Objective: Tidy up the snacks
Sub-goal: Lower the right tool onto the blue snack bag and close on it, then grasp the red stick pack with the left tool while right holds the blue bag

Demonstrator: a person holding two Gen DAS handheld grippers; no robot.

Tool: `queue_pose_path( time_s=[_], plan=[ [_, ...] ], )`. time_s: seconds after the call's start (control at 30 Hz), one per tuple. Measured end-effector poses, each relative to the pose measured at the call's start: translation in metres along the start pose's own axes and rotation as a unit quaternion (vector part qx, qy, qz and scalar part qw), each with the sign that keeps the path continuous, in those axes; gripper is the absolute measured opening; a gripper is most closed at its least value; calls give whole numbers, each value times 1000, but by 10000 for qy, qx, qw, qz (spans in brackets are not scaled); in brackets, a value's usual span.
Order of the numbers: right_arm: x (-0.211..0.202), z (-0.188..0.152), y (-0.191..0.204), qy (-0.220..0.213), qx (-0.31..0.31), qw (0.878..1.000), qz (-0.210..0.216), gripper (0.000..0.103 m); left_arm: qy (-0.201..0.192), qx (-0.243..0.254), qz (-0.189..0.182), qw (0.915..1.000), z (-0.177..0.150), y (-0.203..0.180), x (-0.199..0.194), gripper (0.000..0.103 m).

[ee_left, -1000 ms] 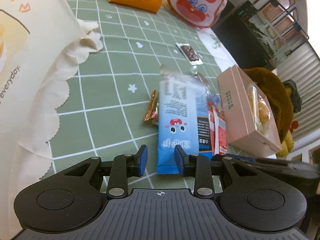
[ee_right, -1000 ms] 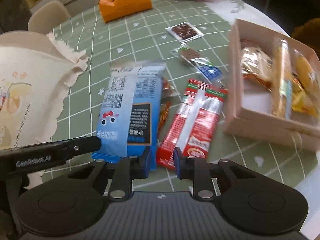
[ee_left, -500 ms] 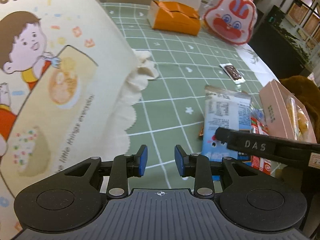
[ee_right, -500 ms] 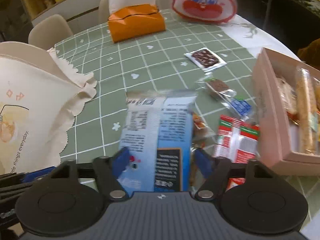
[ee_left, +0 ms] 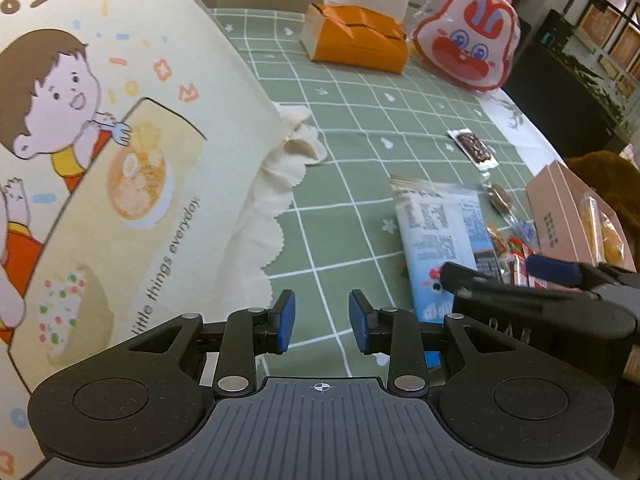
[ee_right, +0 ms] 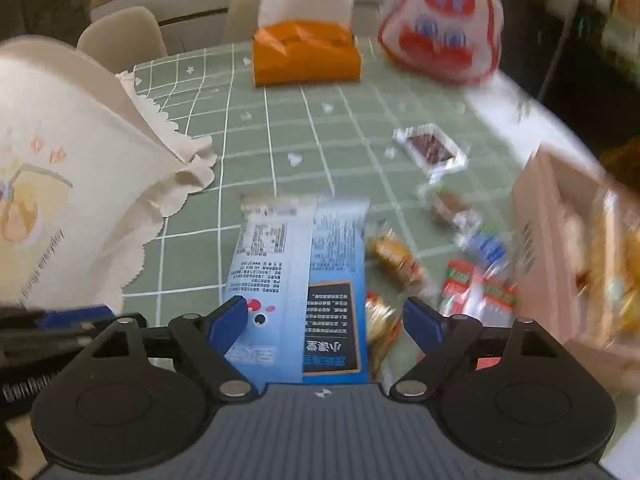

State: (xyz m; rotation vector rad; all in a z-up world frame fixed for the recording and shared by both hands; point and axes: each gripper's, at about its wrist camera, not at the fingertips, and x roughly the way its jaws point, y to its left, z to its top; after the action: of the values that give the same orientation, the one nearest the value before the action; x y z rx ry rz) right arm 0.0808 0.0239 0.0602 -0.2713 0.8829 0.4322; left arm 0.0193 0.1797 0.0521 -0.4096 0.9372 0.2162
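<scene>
Alignment between the right gripper (ee_right: 324,320) and the long blue-and-white plastic snack packet (ee_right: 300,276) is what the coming grasp turns on. That packet lies flat on the green white-gridded tablecloth (ee_left: 352,168), its long axis running straight away from the right gripper toward the far edge of the table, near end directly between the blue fingertips (ee_right: 228,316). Those jaws are opening and stand wide, one on each side of the packet, not pressing it. The right hand is clearly the nearer; the left gripper (ee_left: 322,322) hovers over bare cloth to the packet's left, beside the cream fabric bag printed with a cartoon child (ee_left: 120,168), its jaws part-way apart with nothing between them.

Toward the table's right edge sit an open pink cardboard box (ee_right: 560,248) already holding wrapped snacks, a red-and-white sachet (ee_right: 476,296), small orange-wrapped sweets (ee_right: 394,258) and a dark chocolate bar in clear wrap (ee_right: 430,148). At the far edge stand an orange tissue box (ee_right: 304,56) and a red-and-white rabbit-face pouch (ee_right: 440,36).

A second ago the right jaws were nearly together and aimed at the red sachet; since then they have spread and swung left onto the blue packet. The left gripper has turned away from that packet toward the bag, its gap unchanged.
</scene>
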Motion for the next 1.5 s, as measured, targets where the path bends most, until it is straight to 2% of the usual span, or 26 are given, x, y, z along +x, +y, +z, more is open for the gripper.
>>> queue_pose_path(
  time_s=[0.1,0.23,0.4,0.47,0.57,0.63,0.7,0.73,0.87,1.03,1.13,1.23,1.3,1.37,1.43,1.5],
  plan=[
    [-6,0,15,-215,-422,9982,-357,86,-58,-108,-25,9999,2,6,-3,34],
    [5,2,28,-47,-495,9976,-484,86,-78,-126,-28,9999,4,9,-6,34],
    [24,0,24,453,-181,9986,-200,88,-19,-29,-51,10000,3,8,-5,34],
    [22,-3,24,426,-342,9981,-282,85,10,27,-68,10000,1,6,-4,34],
    [12,-6,17,313,-294,9989,-206,69,61,99,-89,9999,1,5,-2,34],
    [1,-8,13,235,-289,9992,-150,48,77,148,-107,9998,1,2,-1,34],
    [-11,-11,5,226,-224,9995,5,18,97,198,-149,9996,1,-3,1,34],
    [-17,-12,0,236,-168,9996,49,14,113,234,-175,9995,1,-6,2,34],
    [-42,-26,-30,117,52,9998,126,14,231,360,-388,9983,-3,-22,10,34],
    [-64,-55,-78,134,662,9976,174,14,347,500,-776,9951,-9,-48,20,34],
    [-68,-72,-108,191,1047,9943,-18,14,350,595,-937,9932,-10,-67,24,34],
    [-68,-89,-136,257,1430,9893,-111,21,328,741,-1158,9900,-10,-87,26,34],
    [-70,-98,-151,259,1566,9871,-195,31,349,922,-1341,9861,-11,-102,29,34],
    [-70,-106,-162,267,1667,9852,-286,37,395,1143,-1510,9811,-13,-118,33,34],
    [-70,-113,-172,267,1755,9835,-342,38,436,1374,-1542,9775,-15,-138,40,34],
    [-69,-118,-179,291,1795,9826,-384,38,449,1644,-1420,9751,-17,-159,48,34]
  ],
)
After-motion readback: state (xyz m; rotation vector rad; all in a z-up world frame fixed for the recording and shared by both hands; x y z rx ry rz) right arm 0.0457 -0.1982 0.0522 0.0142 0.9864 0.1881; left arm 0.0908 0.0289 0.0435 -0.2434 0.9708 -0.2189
